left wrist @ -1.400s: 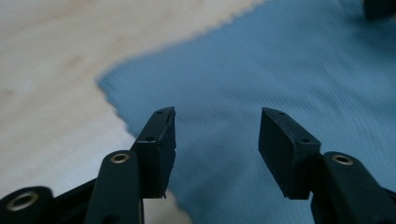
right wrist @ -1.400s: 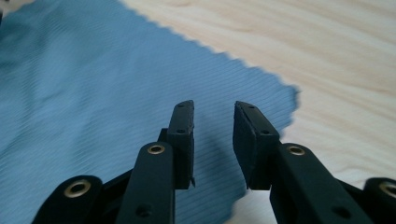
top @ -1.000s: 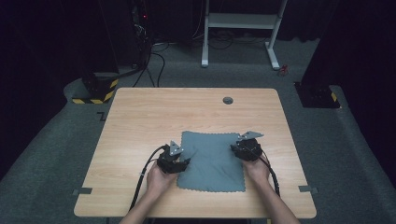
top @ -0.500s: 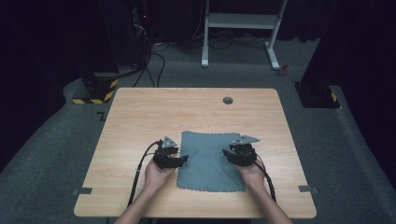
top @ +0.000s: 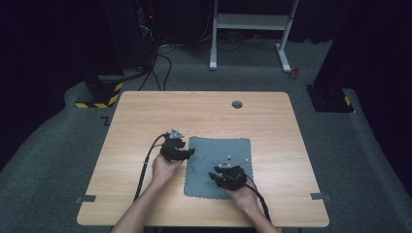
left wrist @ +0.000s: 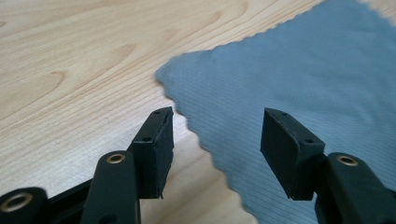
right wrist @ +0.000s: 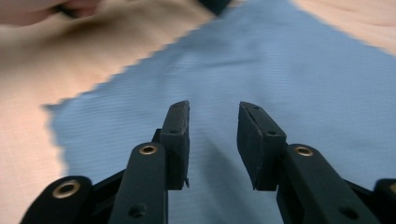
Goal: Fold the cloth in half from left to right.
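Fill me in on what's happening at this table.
A person works two hand-held grippers over a grey cloth lying flat on a wooden table. The left gripper is open, its jaws straddling the cloth's scalloped left edge. The right gripper is also open, low over the cloth's near part. Neither one grips the cloth yet.

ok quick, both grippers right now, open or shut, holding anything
Left gripper: open, jaws astride the edge of the grey cloth, holding nothing.
Right gripper: open, over the cloth, holding nothing.
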Available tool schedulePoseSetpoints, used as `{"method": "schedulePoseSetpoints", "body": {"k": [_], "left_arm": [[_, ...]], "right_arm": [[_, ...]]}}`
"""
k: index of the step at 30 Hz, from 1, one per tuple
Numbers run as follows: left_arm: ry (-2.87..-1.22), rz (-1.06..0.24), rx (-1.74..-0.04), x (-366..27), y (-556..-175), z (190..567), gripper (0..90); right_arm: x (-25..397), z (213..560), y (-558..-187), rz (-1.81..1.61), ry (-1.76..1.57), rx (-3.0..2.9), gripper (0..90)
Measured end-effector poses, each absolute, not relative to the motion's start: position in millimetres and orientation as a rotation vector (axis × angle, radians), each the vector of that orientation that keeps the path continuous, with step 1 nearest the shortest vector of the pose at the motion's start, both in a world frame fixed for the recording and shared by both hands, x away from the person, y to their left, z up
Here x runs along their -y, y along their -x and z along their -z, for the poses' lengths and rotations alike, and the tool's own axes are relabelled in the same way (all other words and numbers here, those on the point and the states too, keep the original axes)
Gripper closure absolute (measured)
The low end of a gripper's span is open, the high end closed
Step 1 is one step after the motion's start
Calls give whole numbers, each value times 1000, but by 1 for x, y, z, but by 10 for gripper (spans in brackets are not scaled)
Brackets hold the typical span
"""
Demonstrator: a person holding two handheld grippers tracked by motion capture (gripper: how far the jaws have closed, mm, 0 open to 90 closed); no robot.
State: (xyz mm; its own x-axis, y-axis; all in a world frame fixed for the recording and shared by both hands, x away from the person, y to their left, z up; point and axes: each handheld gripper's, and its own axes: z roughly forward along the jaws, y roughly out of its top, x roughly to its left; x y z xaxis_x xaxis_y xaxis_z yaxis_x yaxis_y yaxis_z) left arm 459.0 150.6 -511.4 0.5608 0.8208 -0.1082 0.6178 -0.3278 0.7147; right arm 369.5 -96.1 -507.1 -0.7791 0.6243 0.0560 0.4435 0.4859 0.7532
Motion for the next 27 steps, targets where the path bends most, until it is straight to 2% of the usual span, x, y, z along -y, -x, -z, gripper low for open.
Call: {"method": "schedulePoseSetpoints", "body": {"k": [11, 16, 20, 24, 27], "left_arm": [[-2088, -412, -1200, -141, -485, 514, 472], [-2061, -439, -1232, -143, -493, 517, 487], [-2115, -477, -1228, -136, -500, 514, 487], [-2094, -484, -1233, -134, -502, 515, 528], [-2108, -481, -1218, -133, -504, 515, 580]], "right_arm": [[38, 517, -329, -1196, -670, -2622, 662], [19, 521, -316, -1157, -602, -2645, 627], [14, 525, -310, -1138, -589, -2618, 617], [15, 524, -310, -1127, -614, -2609, 682], [15, 524, -309, -1111, -616, -2598, 764]]}}
